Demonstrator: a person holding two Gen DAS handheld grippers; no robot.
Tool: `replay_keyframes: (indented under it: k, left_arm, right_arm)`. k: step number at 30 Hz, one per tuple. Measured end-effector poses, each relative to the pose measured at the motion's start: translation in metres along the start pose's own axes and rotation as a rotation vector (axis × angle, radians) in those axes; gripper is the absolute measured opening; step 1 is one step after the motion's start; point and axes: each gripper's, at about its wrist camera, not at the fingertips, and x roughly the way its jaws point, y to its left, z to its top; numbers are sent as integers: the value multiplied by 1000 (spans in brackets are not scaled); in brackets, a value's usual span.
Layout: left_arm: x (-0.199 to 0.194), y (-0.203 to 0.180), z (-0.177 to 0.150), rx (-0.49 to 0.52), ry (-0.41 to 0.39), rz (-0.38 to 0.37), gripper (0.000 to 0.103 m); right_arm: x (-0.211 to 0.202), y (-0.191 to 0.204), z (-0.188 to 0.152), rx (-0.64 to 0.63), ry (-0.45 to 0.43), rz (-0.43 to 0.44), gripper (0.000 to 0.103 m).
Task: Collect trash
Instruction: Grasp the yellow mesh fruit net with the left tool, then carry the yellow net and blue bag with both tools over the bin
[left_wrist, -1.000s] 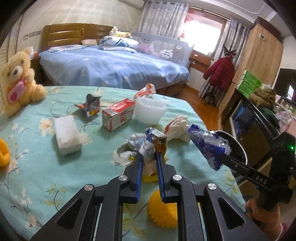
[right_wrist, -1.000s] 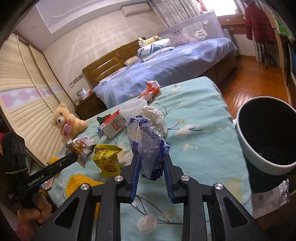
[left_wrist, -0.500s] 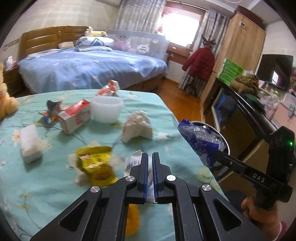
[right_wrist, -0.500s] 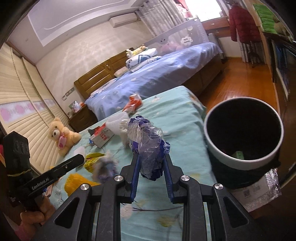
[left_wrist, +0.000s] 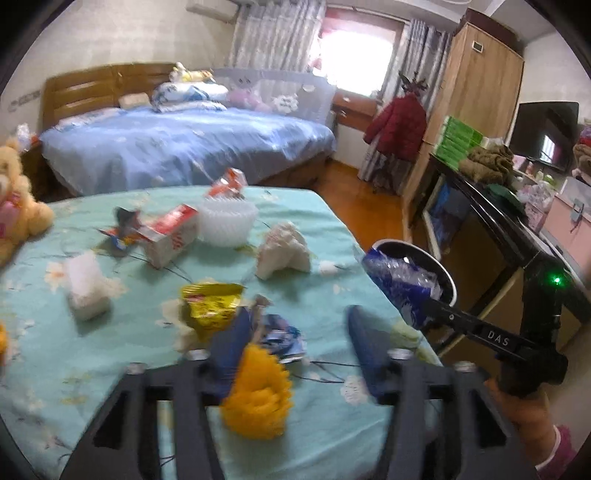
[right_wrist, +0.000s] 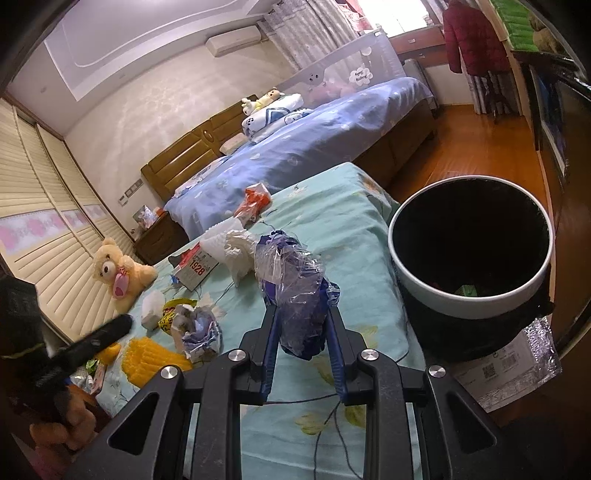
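My right claw (right_wrist: 301, 325) is squeezed tight on a crinkly blue plastic bag (right_wrist: 295, 291). The bag sticks up between the two blue fingers (right_wrist: 269, 343), above the green flowery bed cover (right_wrist: 351, 225), just beside the round trash bin (right_wrist: 471, 240) with the white rim. My left claw (left_wrist: 295, 343) is opening up, and its fingers stand apart with nothing pinched in them. Under it on the cover lie a crumpled blue and white wrapper (left_wrist: 280, 334) and a fuzzy yellow thing (left_wrist: 258, 395). I can't tell if the left fingers touch them, because it is blurry. A yellow wrapper (left_wrist: 210, 306) lies close by.
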Motion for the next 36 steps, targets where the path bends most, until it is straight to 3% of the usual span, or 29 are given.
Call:
replay_keyframes:
  k: [5, 10, 12, 13, 15, 19, 27, 36]
  left_arm:
    - [-12, 8, -28, 13, 17, 63, 68]
    - [8, 9, -56, 3, 94, 108, 68]
    - [17, 11, -55, 2, 100, 127, 66]
    - [23, 11, -55, 0, 104, 127, 59]
    - [32, 10, -55, 9, 115, 112, 35]
    - [34, 1, -53, 41, 111, 87, 25]
    - [37, -28, -52, 109, 127, -34, 24]
    - [72, -44, -25, 118, 145, -86, 24]
  right_arm:
    - [2, 5, -8, -8, 12, 9, 25]
    - [4, 7, -14, -8, 24, 8, 25]
    - [3, 8, -14, -10, 23, 7, 25]
    - [2, 8, -14, -11, 22, 5, 25]
    - [2, 8, -14, -10, 19, 3, 25]
    - [-3, 6, -14, -4, 10, -4, 25]
    - [-13, -3, -10, 8, -13, -18, 25]
    - [-24, -26, -3, 39, -42, -68, 25]
